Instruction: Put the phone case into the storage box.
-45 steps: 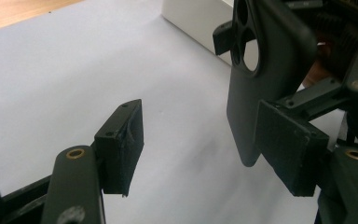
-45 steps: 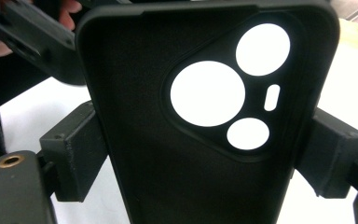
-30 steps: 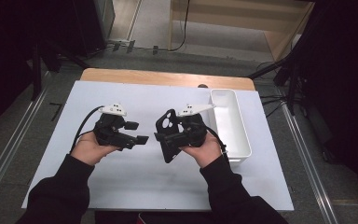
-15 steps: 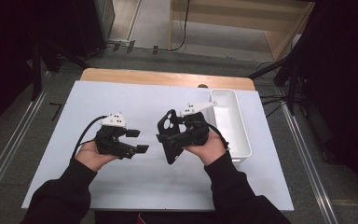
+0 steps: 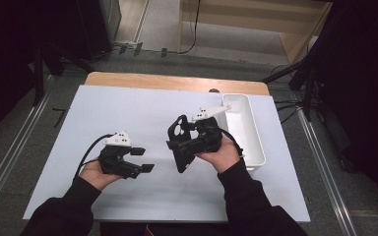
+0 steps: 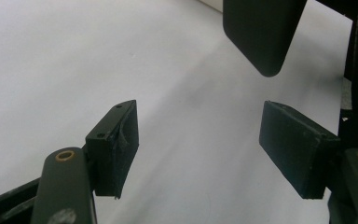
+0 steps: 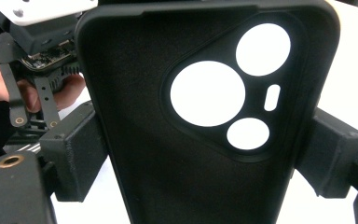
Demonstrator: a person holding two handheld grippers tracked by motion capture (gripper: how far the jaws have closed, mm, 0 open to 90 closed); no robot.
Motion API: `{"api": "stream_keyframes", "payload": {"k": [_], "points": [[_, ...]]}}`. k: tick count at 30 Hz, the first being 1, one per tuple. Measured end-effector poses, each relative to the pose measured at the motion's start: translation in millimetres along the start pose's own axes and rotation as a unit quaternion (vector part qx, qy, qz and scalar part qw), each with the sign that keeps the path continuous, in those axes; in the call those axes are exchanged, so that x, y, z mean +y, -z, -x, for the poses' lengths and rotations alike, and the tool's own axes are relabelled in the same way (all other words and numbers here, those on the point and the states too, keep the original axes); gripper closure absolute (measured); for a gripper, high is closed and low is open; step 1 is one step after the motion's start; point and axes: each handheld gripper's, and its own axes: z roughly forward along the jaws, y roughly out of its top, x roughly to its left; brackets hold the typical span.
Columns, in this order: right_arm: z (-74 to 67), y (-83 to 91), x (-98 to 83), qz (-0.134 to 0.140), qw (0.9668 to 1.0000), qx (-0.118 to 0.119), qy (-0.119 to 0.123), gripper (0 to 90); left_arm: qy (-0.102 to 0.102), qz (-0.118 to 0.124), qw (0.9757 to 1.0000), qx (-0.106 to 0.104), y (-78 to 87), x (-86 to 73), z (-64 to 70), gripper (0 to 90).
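A black phone case (image 5: 179,145) with round camera cut-outs is clamped by its long edges in my right gripper (image 5: 183,147), held above the middle of the white table (image 5: 128,108). In the right gripper view the case (image 7: 200,140) stands upright with its inner side facing the camera, and the pads (image 7: 77,149) press on both its sides. My left gripper (image 5: 142,160) hovers low over the table to the left of the case, its jaws open with nothing between them. In the left gripper view the left gripper (image 6: 198,140) frames bare table, with a corner of the case (image 6: 261,32) above.
A white rectangular tray (image 5: 256,142) lies along the table's right side, just behind the right hand. A strip of wooden tabletop (image 5: 177,82) shows at the far edge. Metal rails run on the floor on both sides.
My left hand has sunk and drawn back toward the near edge of the table, jaws still open. The right hand and the case have kept still.
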Motion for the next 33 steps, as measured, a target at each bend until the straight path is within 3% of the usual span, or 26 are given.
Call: {"api": "stream_keyframes", "payload": {"k": [9,17,33], "points": [[3.5,6.2,2.4,0.001,1.0000,-0.003,-0.007,11.7,0.014,-0.011,0.9997,0.016,4.4,-15.2,-2.5,28.1],[6.4,12.2,4.2,0.003,0.9998,-0.009,-0.015,11.8,0.024,-0.017,0.9991,0.032,8.7,-19.4,-6.8,28.2],[15.8,30.1,15.5,0.017,0.9994,-0.019,-0.021,11.8,0.040,-0.010,0.9980,0.048,22.6,-30.9,-9.4,28.2]]}}
